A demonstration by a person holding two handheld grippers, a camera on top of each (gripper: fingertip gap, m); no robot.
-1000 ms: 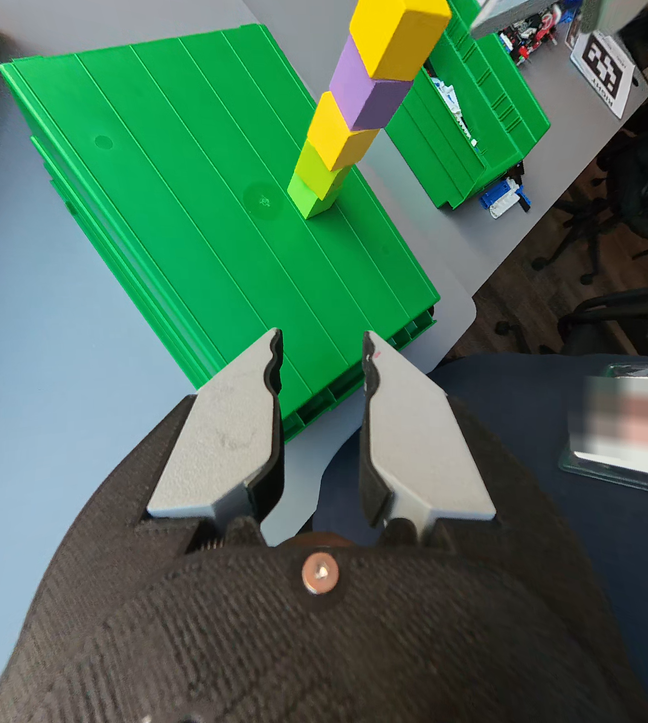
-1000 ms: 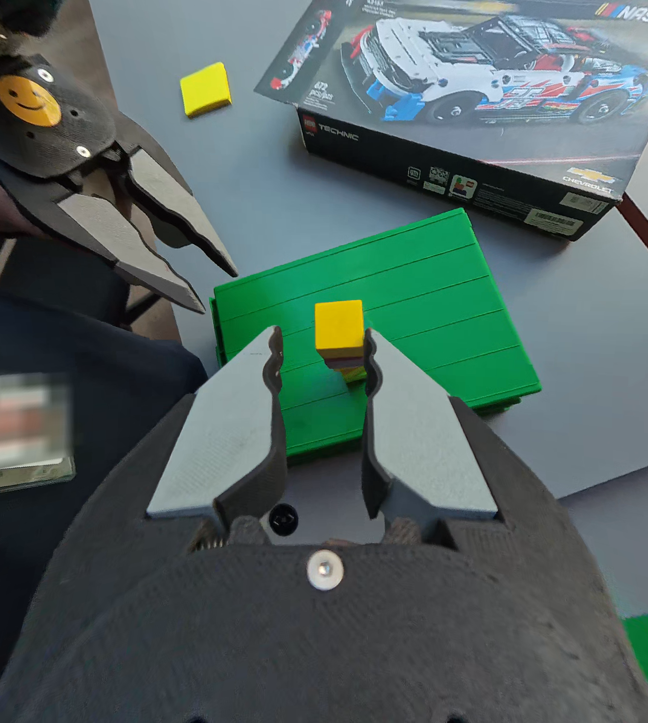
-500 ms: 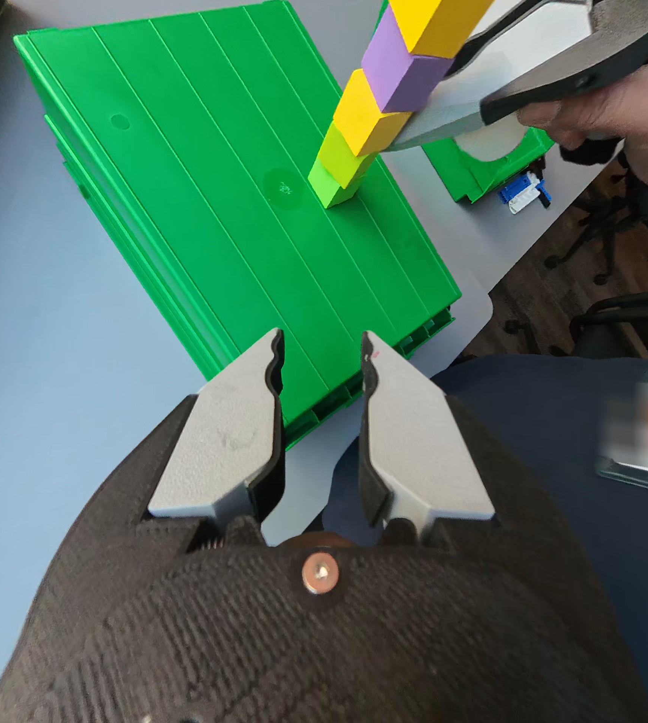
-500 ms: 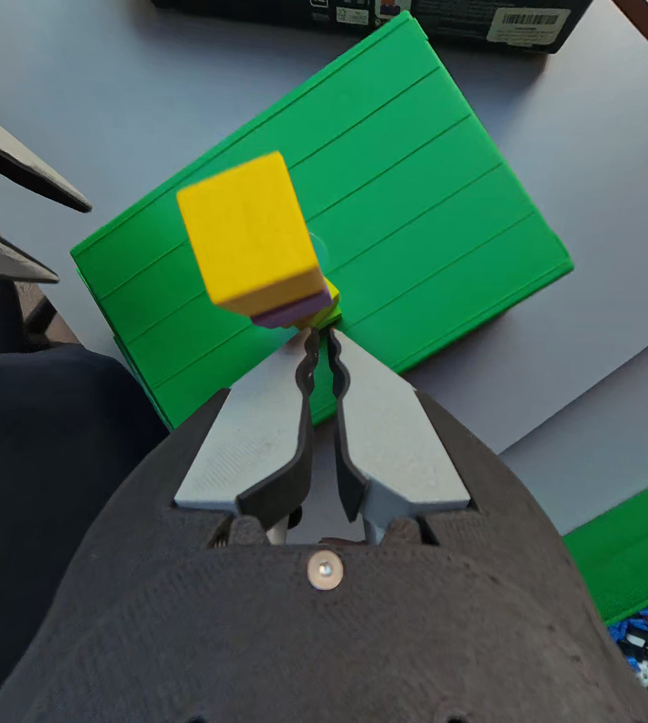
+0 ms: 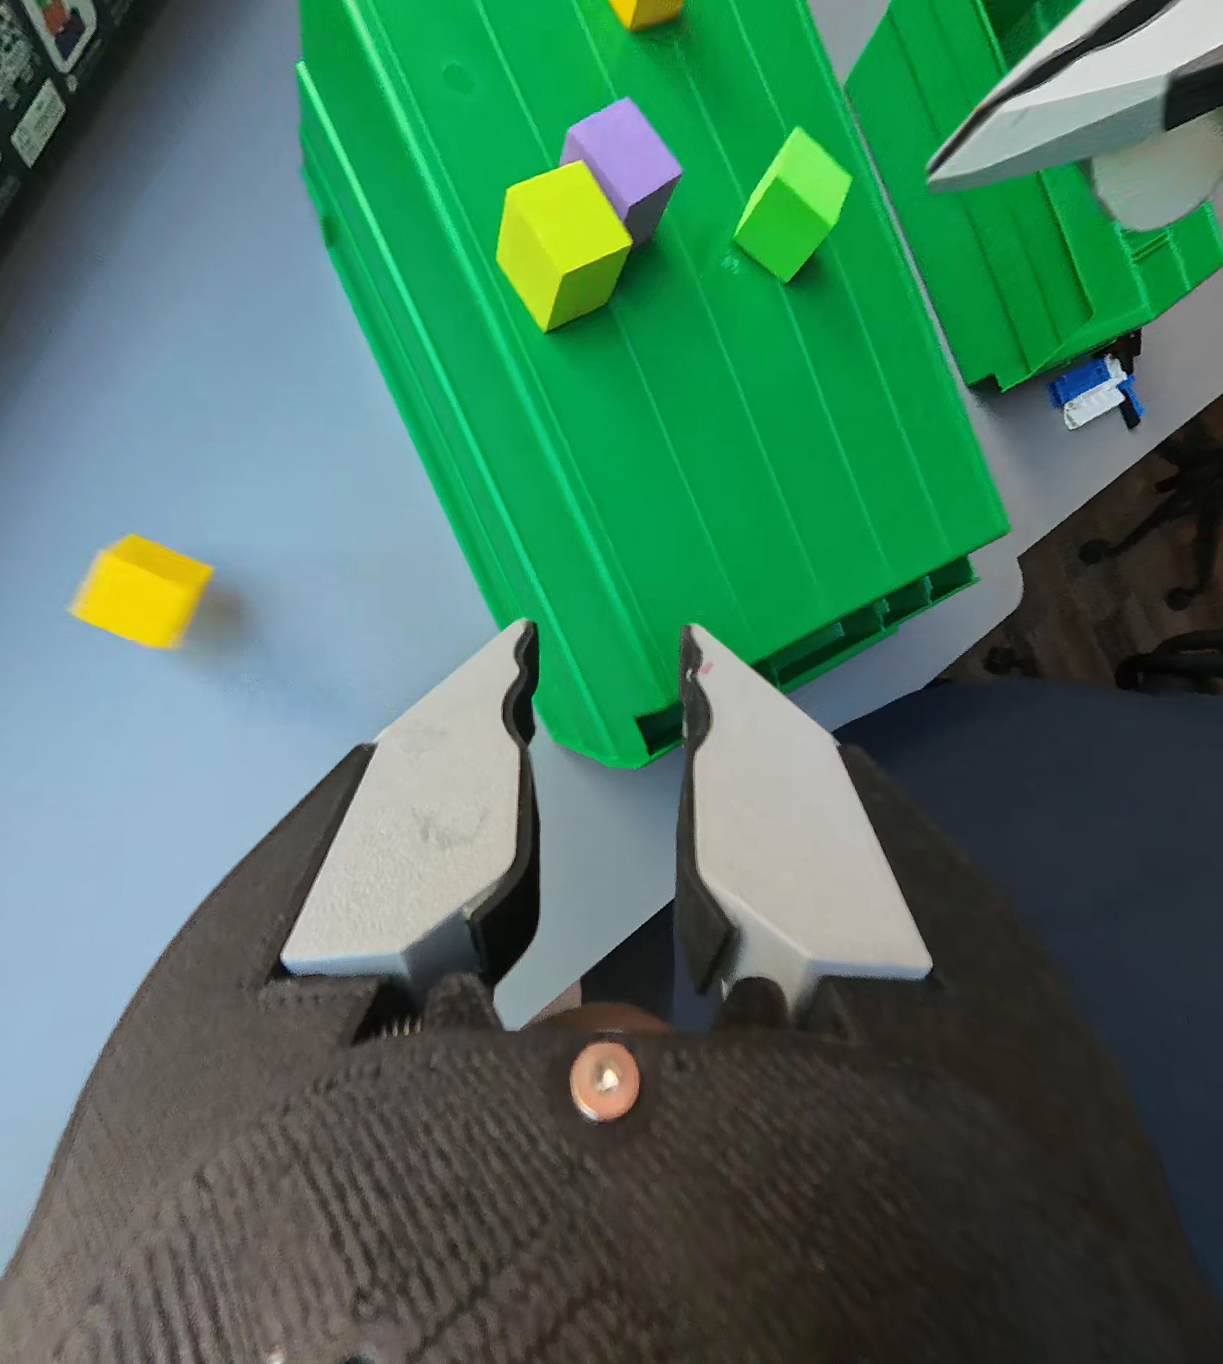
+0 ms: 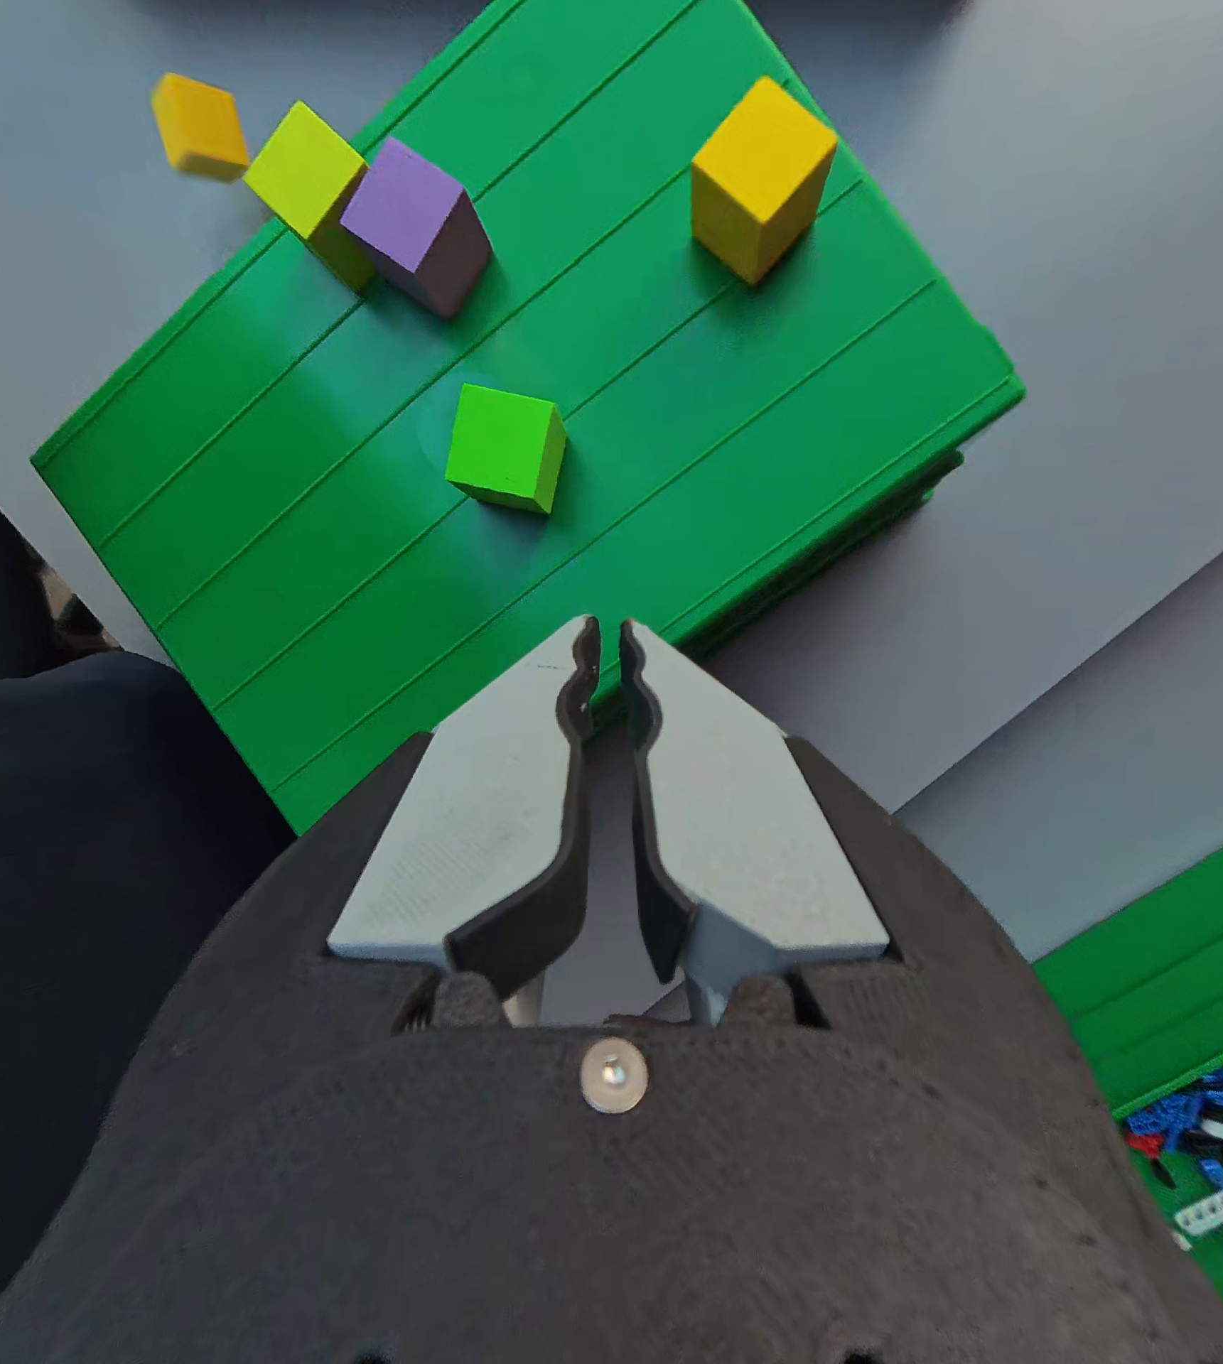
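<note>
Left tool (image 5: 608,649) is hovering w/ its fingers apart and nothing between the pads, tips framing the near corner of the flat ribbed green plastic bin (image 5: 704,457), lower centre of its view. Right tool (image 6: 610,641) is sitting nearly shut, pads gripping nothing, lower centre of its view, over that bin's near edge.

On the bin top: a bright green cube (image 6: 506,447) is standing alone mid-frame; a lime-yellow cube (image 6: 307,177) and a purple cube (image 6: 412,221) are touching each other, upper left; a yellow cube (image 6: 762,173) is standing upper right.

Off the bin, a second yellow cube (image 5: 139,590) is lying blurred on the grey-blue counter (image 5: 150,812), left of frame. A second green bin (image 5: 1036,280) is sitting upper right in the left view.
</note>
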